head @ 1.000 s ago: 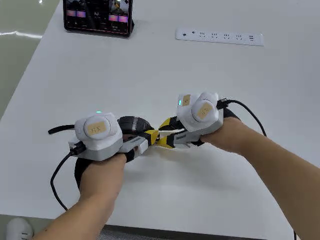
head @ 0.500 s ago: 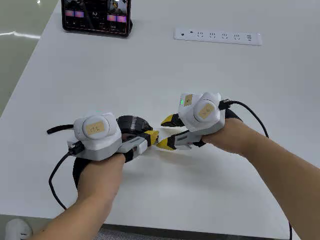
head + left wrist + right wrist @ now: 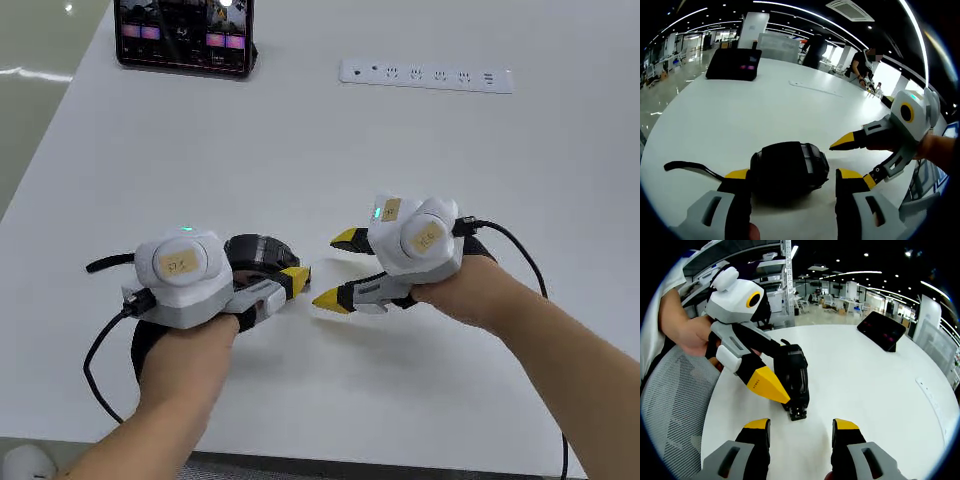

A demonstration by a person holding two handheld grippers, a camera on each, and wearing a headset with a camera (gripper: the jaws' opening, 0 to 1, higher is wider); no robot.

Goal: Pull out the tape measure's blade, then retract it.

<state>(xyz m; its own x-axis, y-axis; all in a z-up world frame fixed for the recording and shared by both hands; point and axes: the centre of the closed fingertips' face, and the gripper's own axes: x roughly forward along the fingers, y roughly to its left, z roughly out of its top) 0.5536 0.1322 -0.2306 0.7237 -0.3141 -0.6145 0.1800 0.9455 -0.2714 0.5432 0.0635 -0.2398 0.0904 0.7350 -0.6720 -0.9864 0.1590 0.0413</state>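
Observation:
The black tape measure (image 3: 258, 252) lies on the white table (image 3: 300, 150), its blade fully inside the case. My left gripper (image 3: 280, 268) is shut on the case, which sits between its yellow-tipped jaws in the left gripper view (image 3: 790, 167). The blade's end hook (image 3: 797, 413) pokes out of the case toward my right gripper (image 3: 802, 427). That gripper (image 3: 335, 269) hovers open a short way to the right of the case, with nothing between its fingers. A black wrist strap (image 3: 690, 167) trails from the case.
A dark tablet (image 3: 185, 35) stands at the table's far left. A white power strip (image 3: 425, 76) lies at the far middle. Black cables (image 3: 100, 350) run from both grippers. The table's near edge is just behind my hands, with a mesh chair (image 3: 675, 390) beside it.
The right gripper held the blade's tip a second ago; it has let go, opened and drawn back to the right. The blade has gone back into the case.

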